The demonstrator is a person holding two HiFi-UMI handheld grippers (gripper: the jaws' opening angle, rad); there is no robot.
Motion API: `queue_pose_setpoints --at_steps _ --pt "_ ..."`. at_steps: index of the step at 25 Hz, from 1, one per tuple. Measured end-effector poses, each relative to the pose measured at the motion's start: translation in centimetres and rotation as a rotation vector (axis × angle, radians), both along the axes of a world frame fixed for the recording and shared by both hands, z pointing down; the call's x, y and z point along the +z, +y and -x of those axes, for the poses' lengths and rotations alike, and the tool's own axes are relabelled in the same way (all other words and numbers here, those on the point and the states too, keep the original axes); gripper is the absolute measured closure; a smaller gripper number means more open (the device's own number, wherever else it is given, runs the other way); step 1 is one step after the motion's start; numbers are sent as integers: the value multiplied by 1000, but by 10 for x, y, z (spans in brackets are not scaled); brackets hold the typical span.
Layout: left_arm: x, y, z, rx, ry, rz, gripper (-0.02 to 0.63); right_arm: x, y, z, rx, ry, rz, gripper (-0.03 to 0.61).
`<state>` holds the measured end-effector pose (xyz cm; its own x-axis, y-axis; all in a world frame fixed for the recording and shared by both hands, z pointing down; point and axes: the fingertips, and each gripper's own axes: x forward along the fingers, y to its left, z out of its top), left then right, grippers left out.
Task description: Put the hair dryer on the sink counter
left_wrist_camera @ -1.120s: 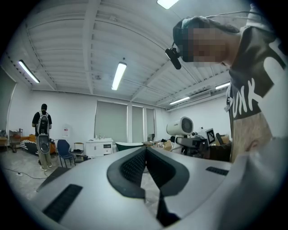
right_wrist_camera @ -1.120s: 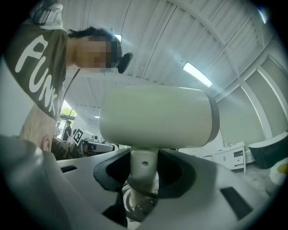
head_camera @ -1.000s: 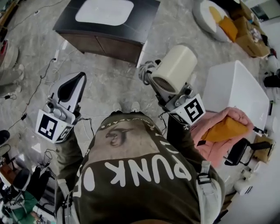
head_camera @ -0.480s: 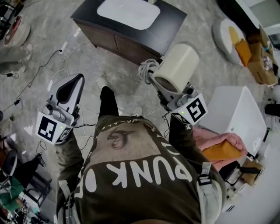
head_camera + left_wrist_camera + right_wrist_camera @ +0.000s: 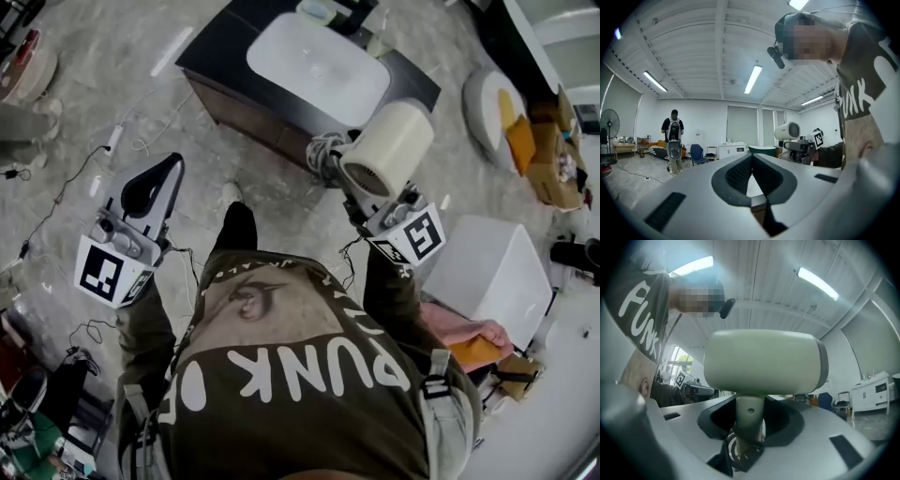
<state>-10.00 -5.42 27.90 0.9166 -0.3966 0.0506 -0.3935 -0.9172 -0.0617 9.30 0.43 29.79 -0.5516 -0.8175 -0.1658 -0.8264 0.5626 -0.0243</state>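
A cream hair dryer [image 5: 389, 150] stands barrel-up in my right gripper [image 5: 351, 180], whose jaws are shut on its handle [image 5: 750, 416]. In the right gripper view the barrel [image 5: 764, 362] fills the middle above my right gripper [image 5: 750, 423]. The coiled cord [image 5: 323, 152] hangs beside it. The sink counter [image 5: 220, 70], a dark cabinet with a white basin [image 5: 319, 66], lies ahead at the top of the head view. My left gripper [image 5: 169, 169] is held out at the left, shut and empty; its tips meet in its own view [image 5: 752, 158], where the hair dryer [image 5: 787, 131] shows at the right.
A white box [image 5: 487, 272] stands at the right, with a pink and orange cloth [image 5: 473, 342] below it. A round white seat [image 5: 487, 103] with orange cushions is further back. Cables [image 5: 131, 141] trail over the floor at left. A person with a backpack [image 5: 673, 138] stands far off.
The sink counter has slid down and to the right in the head view, nearer to me. A leg has stepped forward. Both grippers keep their place before my body, the dryer still held.
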Motion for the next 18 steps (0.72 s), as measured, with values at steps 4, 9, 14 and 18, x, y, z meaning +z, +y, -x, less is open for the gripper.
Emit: queue_pose_setpoints --at_steps 4,9,14,18 --pt "-9 -79 33 11 -3 -10 612 0 -85 30 -6 36 24 419" --pt "-8 -142 63 -3 21 16 612 10 -179 53 -29 73 61 419" --pt "8 -170 81 -45 36 63 612 61 -260 58 -86 155 175 419" --pt "12 -185 90 -94 28 72 612 112 -320 57 -154 240 278 419"
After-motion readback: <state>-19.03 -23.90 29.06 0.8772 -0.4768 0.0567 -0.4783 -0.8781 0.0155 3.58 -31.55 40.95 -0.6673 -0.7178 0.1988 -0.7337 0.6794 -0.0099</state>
